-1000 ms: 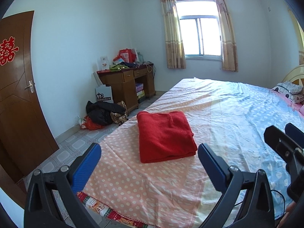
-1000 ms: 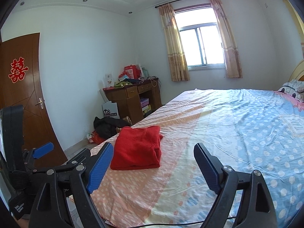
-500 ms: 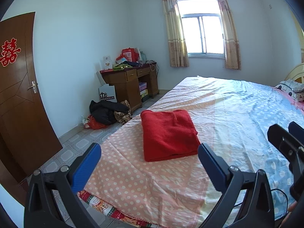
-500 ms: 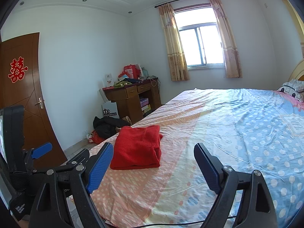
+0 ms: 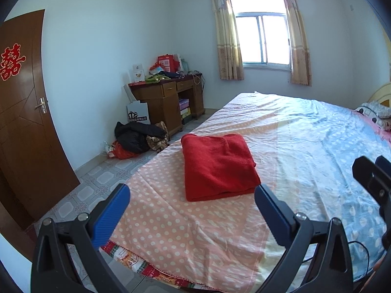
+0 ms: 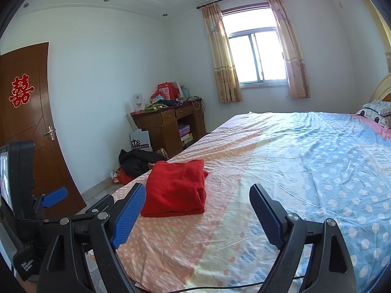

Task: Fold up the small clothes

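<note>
Left gripper [image 5: 190, 210] drifted closer — folded red garment [image 5: 217, 164] near bed edge [image 5: 171, 272].

White walls, daylight through a curtained window [image 5: 262, 40]. Brown door [image 5: 23, 119] at left bearing a red paper character [image 5: 11, 61]. Cluttered wooden desk [image 5: 168, 102] against the wall, dark clothes heap [image 5: 136, 136] on the tiled floor [image 5: 95, 183]. Polka-dot bed [image 5: 305, 146] fills the right.

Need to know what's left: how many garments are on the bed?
1: a folded red garment near the bed's foot edge. Others may lie outside the view.
</note>
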`<act>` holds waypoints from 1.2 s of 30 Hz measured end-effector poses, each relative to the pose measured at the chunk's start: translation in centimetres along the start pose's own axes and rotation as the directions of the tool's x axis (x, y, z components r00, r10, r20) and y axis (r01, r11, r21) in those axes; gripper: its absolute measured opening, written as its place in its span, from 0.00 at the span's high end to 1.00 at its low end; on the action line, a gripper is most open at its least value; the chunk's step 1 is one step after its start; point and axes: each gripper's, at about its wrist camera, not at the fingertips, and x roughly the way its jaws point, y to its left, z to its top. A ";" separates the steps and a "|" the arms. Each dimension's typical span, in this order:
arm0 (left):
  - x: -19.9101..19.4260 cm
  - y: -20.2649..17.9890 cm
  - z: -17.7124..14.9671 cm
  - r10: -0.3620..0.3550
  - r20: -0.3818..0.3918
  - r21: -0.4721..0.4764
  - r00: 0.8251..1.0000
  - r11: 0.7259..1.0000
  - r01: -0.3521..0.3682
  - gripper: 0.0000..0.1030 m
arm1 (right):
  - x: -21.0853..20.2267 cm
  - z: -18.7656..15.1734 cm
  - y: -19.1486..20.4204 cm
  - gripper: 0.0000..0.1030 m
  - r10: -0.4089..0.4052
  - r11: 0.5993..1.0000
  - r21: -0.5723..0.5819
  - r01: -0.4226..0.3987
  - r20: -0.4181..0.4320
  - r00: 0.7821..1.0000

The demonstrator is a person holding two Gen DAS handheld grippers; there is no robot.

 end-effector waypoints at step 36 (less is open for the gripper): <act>0.2 0.7 0.6 -0.058 0.009 -0.065 0.998 0.996 0.058 0.00 | 0.0 0.0 0.1 0.15 -0.027 1.000 0.015 0.027 0.007 1.000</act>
